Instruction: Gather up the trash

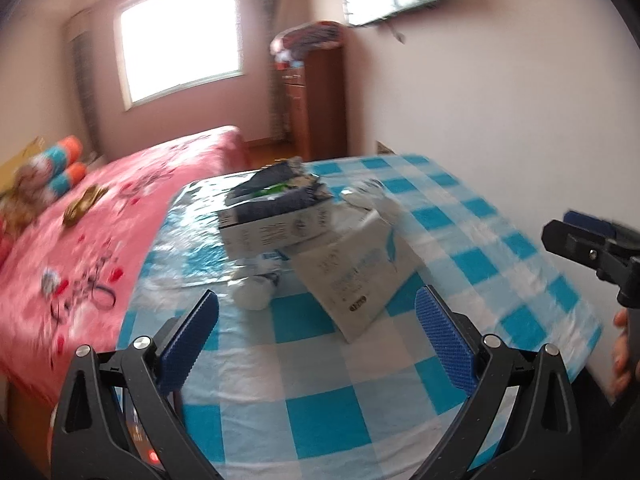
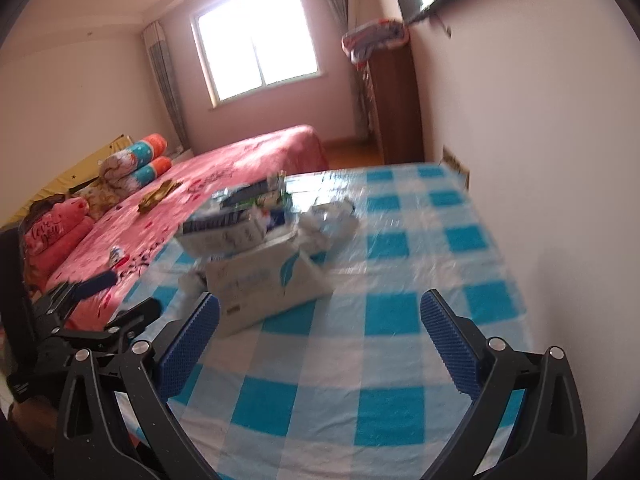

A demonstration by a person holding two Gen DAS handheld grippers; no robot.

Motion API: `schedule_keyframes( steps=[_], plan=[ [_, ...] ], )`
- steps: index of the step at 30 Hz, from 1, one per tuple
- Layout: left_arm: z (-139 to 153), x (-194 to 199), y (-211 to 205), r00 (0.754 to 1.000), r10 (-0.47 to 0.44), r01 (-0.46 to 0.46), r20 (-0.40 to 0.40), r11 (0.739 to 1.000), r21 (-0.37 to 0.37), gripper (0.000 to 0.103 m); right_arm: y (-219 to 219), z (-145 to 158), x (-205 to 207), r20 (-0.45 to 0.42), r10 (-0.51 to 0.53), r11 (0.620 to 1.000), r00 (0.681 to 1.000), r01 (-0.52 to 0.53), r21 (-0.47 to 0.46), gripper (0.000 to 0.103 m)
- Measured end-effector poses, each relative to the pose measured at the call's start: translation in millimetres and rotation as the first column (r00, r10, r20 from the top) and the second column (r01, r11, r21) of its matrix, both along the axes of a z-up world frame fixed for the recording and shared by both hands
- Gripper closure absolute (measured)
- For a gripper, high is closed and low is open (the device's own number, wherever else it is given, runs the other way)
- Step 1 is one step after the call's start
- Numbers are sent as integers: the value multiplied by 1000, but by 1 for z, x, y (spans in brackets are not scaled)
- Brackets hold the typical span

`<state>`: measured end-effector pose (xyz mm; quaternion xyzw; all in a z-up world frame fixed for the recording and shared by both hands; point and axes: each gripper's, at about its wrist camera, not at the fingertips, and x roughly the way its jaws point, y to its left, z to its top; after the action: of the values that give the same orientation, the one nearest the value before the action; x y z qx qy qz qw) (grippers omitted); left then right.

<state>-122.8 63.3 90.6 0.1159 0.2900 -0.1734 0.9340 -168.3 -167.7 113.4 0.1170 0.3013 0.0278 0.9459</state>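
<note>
- Your left gripper (image 1: pixel 316 312): jaws wide, empty, above the table (image 1: pixel 320 380).
- Your right gripper (image 2: pixel 320 316): wide, empty.
- Trash pile (image 1: pixel 296 232) lies just ahead of both.

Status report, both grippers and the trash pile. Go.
Left gripper open, empty. Right gripper open, empty. Trash pile untouched on checked tablecloth, ahead of both. Nothing in the way.
</note>
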Motion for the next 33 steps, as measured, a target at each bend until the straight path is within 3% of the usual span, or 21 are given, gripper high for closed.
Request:
schedule_keyframes(
  steps=[6, 12, 21, 24, 31, 33],
  plan=[
    [-17, 6, -33, 986, -164, 160, 4, 968, 191, 4, -5, -19, 3, -58, -2, 999, 998, 5, 54, 4],
    [-36, 28, -70, 967, -254, 236, -5, 893, 384, 4, -23, -35, 9, -105, -21, 991, 994, 35, 131, 4],
    [-59, 70, -106, 957, -283, 272, -63, 801, 534, 4, -41, -45, 15, -98, -18, 985, 995, 35, 168, 4],
    [-59, 82, -111, 959, -274, 270, -76, 797, 540, 4, -44, -48, 16, -96, -14, 984, 995, 31, 177, 5],
    [-66, 97, -118, 957, -248, 291, -152, 819, 494, 4, -48, -54, 20, -103, 8, 978, 995, 13, 207, 5],
    [-67, 90, -118, 951, -269, 309, -152, 809, 500, 4, -51, -56, 20, -105, 10, 976, 994, 13, 218, 5]
  ],
)
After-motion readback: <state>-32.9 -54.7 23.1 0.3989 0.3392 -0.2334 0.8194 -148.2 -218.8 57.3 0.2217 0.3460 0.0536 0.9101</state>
